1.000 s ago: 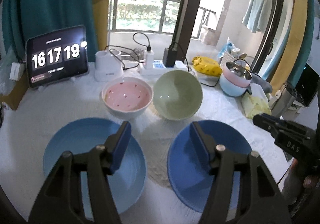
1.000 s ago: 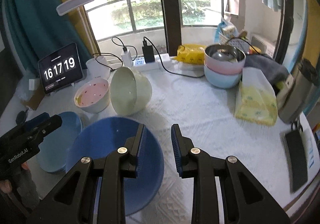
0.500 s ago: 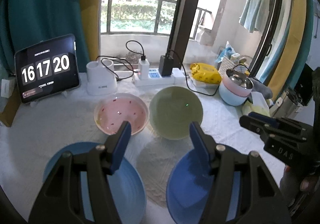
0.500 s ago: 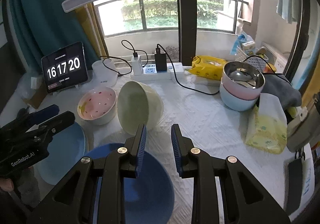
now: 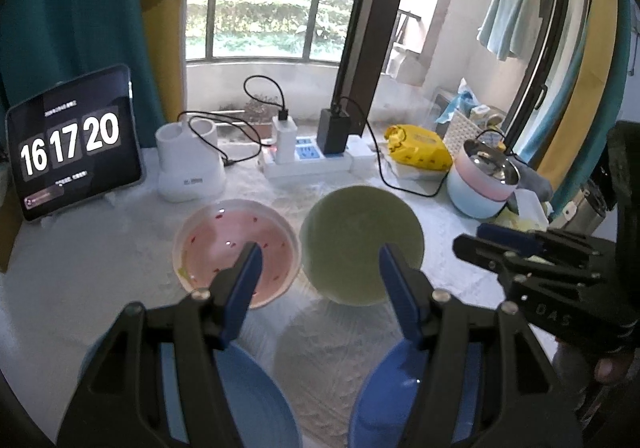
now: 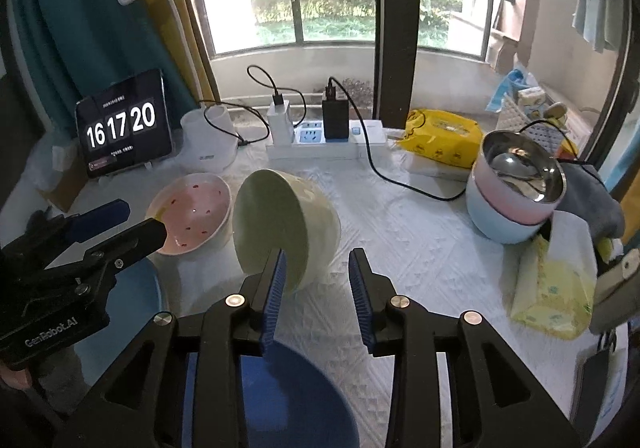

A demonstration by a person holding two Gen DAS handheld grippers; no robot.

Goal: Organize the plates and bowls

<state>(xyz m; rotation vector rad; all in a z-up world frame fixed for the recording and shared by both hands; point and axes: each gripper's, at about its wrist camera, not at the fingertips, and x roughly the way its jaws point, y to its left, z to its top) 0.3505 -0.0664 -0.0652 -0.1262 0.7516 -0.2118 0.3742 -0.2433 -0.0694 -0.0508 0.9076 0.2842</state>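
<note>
A pink bowl (image 5: 236, 248) with red specks stands upright on the white cloth. Beside it a pale green bowl (image 5: 362, 244) lies tipped on its side, mouth toward the left, also the green bowl (image 6: 286, 228) in the right wrist view. A light blue plate (image 5: 256, 404) and a dark blue plate (image 5: 384, 404) lie nearer me. My left gripper (image 5: 320, 288) is open above the gap between the two bowls, nothing between its fingers. My right gripper (image 6: 318, 298) hovers just short of the green bowl's lower rim; its jaws are opening and hold nothing.
A tablet clock (image 5: 74, 144), a white holder (image 5: 190, 164) and a power strip (image 5: 308, 160) with cables line the back. Stacked pink and blue bowls (image 6: 516, 188) with a steel one stand at right, next to a yellow tissue pack (image 6: 550, 288).
Both grippers have moved forward from above the blue plates toward the two bowls. The right jaws have spread wider.
</note>
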